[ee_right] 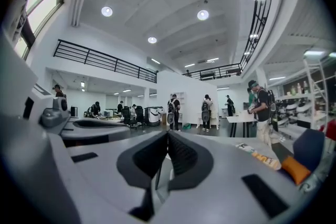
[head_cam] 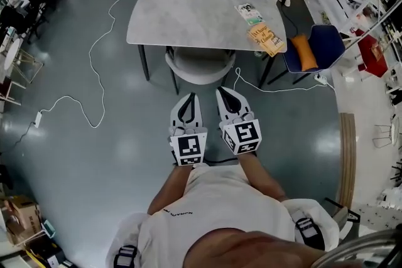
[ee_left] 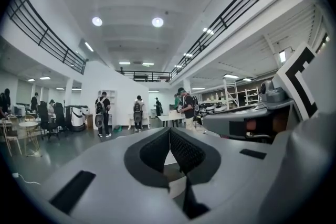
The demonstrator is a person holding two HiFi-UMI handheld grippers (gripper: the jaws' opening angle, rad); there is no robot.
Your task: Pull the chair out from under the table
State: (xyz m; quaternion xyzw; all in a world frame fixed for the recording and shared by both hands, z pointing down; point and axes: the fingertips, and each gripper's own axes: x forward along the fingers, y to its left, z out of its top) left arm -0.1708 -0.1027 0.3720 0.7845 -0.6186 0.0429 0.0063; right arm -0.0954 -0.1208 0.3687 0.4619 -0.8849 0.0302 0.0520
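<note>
The grey chair [head_cam: 200, 66] is seen pushed in at the near edge of the grey surface [head_cam: 182, 16], partly beneath the top, with its curved backrest turned toward the person. The left gripper [head_cam: 190, 98] and the right gripper [head_cam: 223, 93] are held side by side near the backrest and apart from it. The jaws of each are pressed fully together, with nothing held between them. Two books [head_cam: 262, 31] are laid on the right end of the surface.
</note>
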